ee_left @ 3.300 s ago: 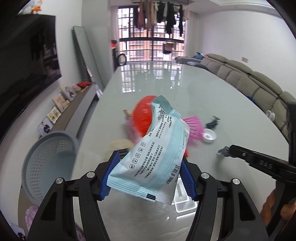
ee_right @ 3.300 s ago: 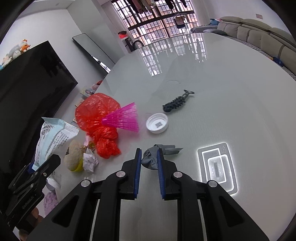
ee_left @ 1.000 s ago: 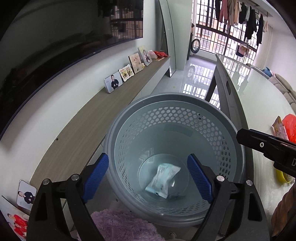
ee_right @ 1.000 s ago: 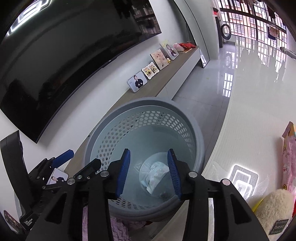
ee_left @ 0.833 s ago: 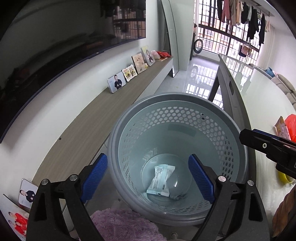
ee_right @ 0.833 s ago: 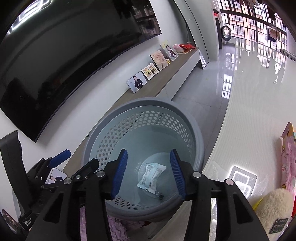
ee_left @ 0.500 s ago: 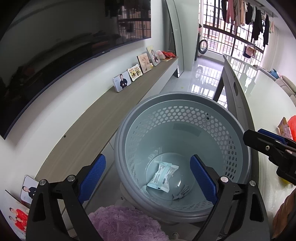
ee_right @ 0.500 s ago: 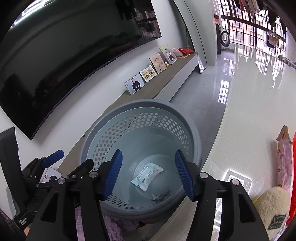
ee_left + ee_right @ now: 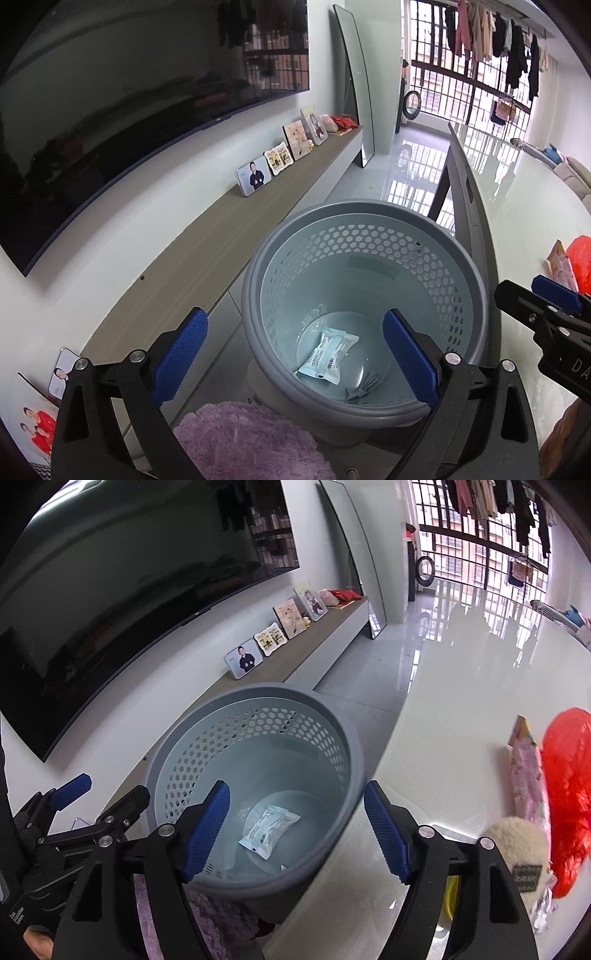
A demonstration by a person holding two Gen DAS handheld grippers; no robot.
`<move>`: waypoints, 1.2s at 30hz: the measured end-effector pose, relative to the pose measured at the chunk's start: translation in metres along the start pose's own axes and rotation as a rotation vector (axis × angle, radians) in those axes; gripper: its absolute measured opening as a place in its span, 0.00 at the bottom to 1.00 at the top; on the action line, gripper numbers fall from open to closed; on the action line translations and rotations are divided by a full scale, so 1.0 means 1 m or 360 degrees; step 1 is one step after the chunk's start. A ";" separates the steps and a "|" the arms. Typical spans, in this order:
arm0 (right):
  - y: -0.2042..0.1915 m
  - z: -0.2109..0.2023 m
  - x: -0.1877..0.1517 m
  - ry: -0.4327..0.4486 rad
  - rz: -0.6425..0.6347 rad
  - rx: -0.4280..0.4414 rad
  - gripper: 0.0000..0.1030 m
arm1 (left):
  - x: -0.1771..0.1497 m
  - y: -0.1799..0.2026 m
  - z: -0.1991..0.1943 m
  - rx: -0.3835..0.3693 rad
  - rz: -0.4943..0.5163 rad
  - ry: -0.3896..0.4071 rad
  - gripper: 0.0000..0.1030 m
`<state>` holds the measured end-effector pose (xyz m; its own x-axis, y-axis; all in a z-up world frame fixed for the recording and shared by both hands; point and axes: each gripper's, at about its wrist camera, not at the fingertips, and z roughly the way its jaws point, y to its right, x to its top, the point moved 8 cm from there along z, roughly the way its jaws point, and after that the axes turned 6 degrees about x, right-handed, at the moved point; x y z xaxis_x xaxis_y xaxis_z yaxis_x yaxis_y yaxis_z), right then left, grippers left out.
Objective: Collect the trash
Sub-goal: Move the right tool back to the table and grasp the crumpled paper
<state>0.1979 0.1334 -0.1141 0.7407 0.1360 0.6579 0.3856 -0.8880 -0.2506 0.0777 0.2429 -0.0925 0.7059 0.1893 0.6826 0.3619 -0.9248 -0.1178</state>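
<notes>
A grey perforated basket (image 9: 255,280) stands on the floor beside the table; it also shows in the right wrist view (image 9: 351,746). At its bottom lie a light-blue packet (image 9: 328,356) (image 9: 269,829) and a small grey scrap (image 9: 364,386). My left gripper (image 9: 295,350) hangs open and empty above the basket. My right gripper (image 9: 295,830) is also open and empty over the basket's rim. Each gripper shows in the other's view: the right gripper (image 9: 543,306) and the left gripper (image 9: 96,797).
On the white table (image 9: 461,701) lie a red plastic bag (image 9: 569,775), a pink packet (image 9: 528,782) and a beige fuzzy thing (image 9: 517,842). A purple fluffy cloth (image 9: 243,443) lies below the basket. A TV and a shelf (image 9: 221,236) with photos line the wall.
Both grippers carried trash from the table to the basket and let it go; the packet and grey scrap now lie inside. Both grippers have since risen and opened wider.
</notes>
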 end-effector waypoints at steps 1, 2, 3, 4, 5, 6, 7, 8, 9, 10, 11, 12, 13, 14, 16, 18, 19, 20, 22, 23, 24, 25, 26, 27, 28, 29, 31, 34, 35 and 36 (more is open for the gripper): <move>0.002 -0.005 -0.001 0.0008 0.0010 -0.0007 0.70 | 0.000 0.003 -0.002 -0.0008 0.0004 0.0006 0.92; 0.006 -0.011 -0.003 0.0024 0.0021 -0.0019 0.71 | -0.001 0.005 -0.005 -0.0016 0.0007 0.0009 0.92; 0.009 -0.016 -0.005 0.0037 0.0027 -0.0028 0.71 | -0.001 0.009 -0.008 -0.0033 0.0013 0.0013 0.92; 0.012 -0.022 -0.007 0.0052 0.0033 -0.0039 0.74 | -0.002 0.013 -0.010 -0.0041 0.0018 0.0015 0.92; 0.016 -0.027 -0.009 0.0062 0.0037 -0.0052 0.74 | -0.003 0.018 -0.013 -0.0055 0.0027 0.0018 0.92; 0.021 -0.034 -0.013 0.0069 0.0040 -0.0070 0.74 | -0.003 0.022 -0.015 -0.0066 0.0034 0.0021 0.92; 0.026 -0.041 -0.017 0.0076 0.0046 -0.0090 0.74 | -0.004 0.027 -0.018 -0.0081 0.0042 0.0023 0.92; 0.030 -0.046 -0.019 0.0083 0.0053 -0.0102 0.74 | -0.005 0.032 -0.020 -0.0096 0.0050 0.0025 0.92; 0.036 -0.054 -0.023 0.0096 0.0069 -0.0120 0.74 | -0.006 0.038 -0.022 -0.0116 0.0060 0.0026 0.92; 0.043 -0.061 -0.026 0.0107 0.0084 -0.0137 0.74 | -0.007 0.044 -0.024 -0.0133 0.0070 0.0028 0.92; 0.050 -0.069 -0.028 0.0120 0.0103 -0.0155 0.74 | -0.008 0.051 -0.027 -0.0153 0.0081 0.0030 0.92; 0.059 -0.078 -0.032 0.0135 0.0124 -0.0178 0.74 | -0.009 0.058 -0.029 -0.0173 0.0089 0.0030 0.92; 0.067 -0.085 -0.034 0.0143 0.0142 -0.0203 0.74 | -0.010 0.064 -0.031 -0.0191 0.0096 0.0029 0.92; 0.075 -0.091 -0.037 0.0148 0.0158 -0.0232 0.74 | -0.011 0.073 -0.034 -0.0217 0.0108 0.0028 0.92; 0.095 -0.105 -0.048 0.0148 0.0192 -0.0322 0.74 | -0.014 0.088 -0.038 -0.0254 0.0135 0.0024 0.92; 0.115 -0.114 -0.059 0.0129 0.0224 -0.0416 0.74 | -0.018 0.104 -0.044 -0.0290 0.0169 0.0023 0.92; 0.124 -0.117 -0.064 0.0114 0.0241 -0.0445 0.74 | -0.019 0.112 -0.045 -0.0305 0.0189 0.0023 0.92; 0.131 -0.118 -0.069 0.0102 0.0258 -0.0462 0.74 | -0.022 0.121 -0.047 -0.0321 0.0213 0.0023 0.92; 0.147 -0.120 -0.081 0.0071 0.0308 -0.0484 0.74 | -0.025 0.133 -0.050 -0.0340 0.0247 0.0021 0.92; 0.152 -0.120 -0.084 0.0062 0.0325 -0.0487 0.74 | -0.027 0.139 -0.052 -0.0349 0.0262 0.0021 0.92; 0.157 -0.120 -0.089 0.0049 0.0345 -0.0490 0.74 | -0.028 0.145 -0.054 -0.0359 0.0278 0.0022 0.92; 0.161 -0.119 -0.092 0.0039 0.0358 -0.0486 0.74 | -0.030 0.149 -0.055 -0.0365 0.0292 0.0023 0.92; 0.163 -0.119 -0.094 0.0033 0.0364 -0.0482 0.74 | -0.031 0.153 -0.057 -0.0367 0.0305 0.0025 0.92; 0.164 -0.118 -0.096 0.0028 0.0363 -0.0479 0.74 | -0.032 0.156 -0.057 -0.0367 0.0313 0.0027 0.92; 0.164 -0.117 -0.097 0.0021 0.0358 -0.0480 0.74 | -0.032 0.159 -0.058 -0.0367 0.0321 0.0027 0.92; 0.165 -0.116 -0.097 0.0016 0.0354 -0.0479 0.74 | -0.033 0.161 -0.059 -0.0367 0.0325 0.0028 0.92; 0.164 -0.113 -0.100 0.0005 0.0346 -0.0477 0.74 | -0.033 0.164 -0.060 -0.0364 0.0325 0.0026 0.92; 0.162 -0.109 -0.101 -0.0006 0.0345 -0.0459 0.74 | -0.034 0.165 -0.058 -0.0360 0.0322 0.0018 0.92; 0.162 -0.107 -0.099 -0.0007 0.0344 -0.0463 0.74 | -0.034 0.165 -0.058 -0.0359 0.0322 0.0014 0.92; 0.162 -0.106 -0.098 -0.0009 0.0342 -0.0465 0.74 | -0.034 0.166 -0.058 -0.0356 0.0323 0.0012 0.92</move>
<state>0.1295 -0.0704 -0.1445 0.7910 -0.0656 0.6083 0.0480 -0.9845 -0.1685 0.0784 0.0643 -0.0935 0.7453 -0.0086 0.6667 0.0699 -0.9934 -0.0909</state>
